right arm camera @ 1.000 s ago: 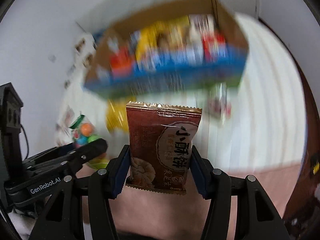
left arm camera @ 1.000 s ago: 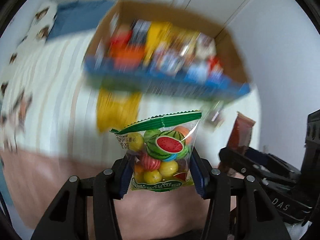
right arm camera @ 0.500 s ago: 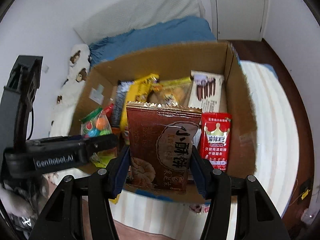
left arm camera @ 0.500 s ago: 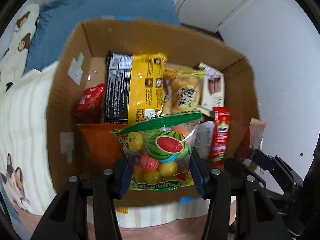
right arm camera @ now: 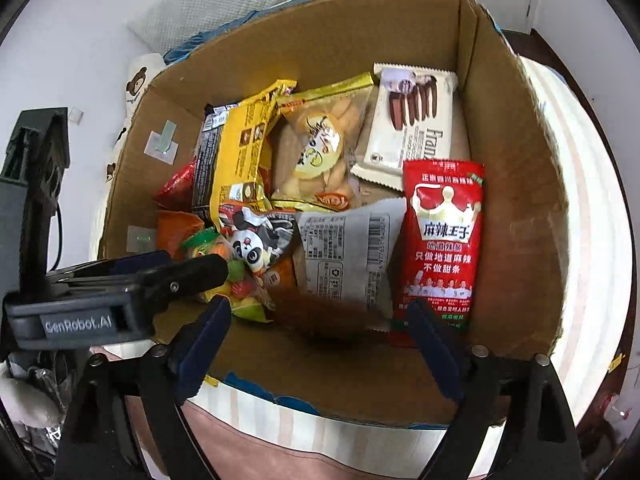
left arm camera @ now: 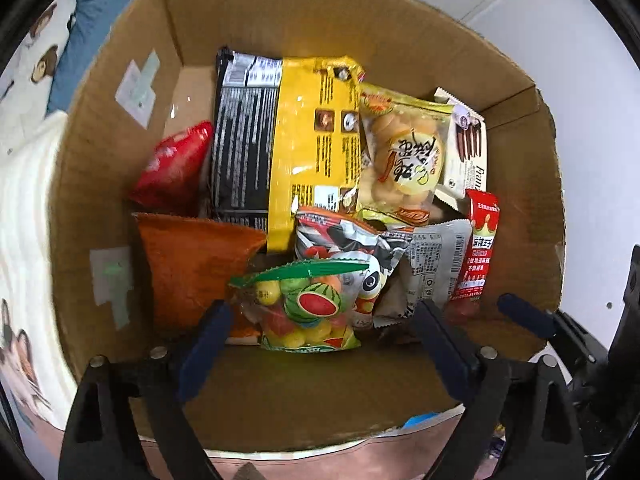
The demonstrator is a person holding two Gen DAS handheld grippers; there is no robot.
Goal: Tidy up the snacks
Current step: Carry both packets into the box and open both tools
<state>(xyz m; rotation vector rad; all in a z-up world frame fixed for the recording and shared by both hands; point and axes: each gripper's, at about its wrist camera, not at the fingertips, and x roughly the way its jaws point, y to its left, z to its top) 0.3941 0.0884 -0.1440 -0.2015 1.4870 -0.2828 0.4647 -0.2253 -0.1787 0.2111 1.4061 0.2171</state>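
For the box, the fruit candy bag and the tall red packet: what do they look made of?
Box: corrugated cardboard, matte brown, with ragged rims and tape patches. Fruit candy bag: clear glossy plastic film, since the candies show through, with a printed green top seal. Tall red packet: glossy printed film, probably plastic or foil laminate, judging by its sheen and crimped ends.

Both wrist views steeply down, close over shared cardboard box (left arm camera: 120, 184)

One box (left arm camera: 400, 48) (cardboard), ten snack packets (left arm camera: 312, 148).
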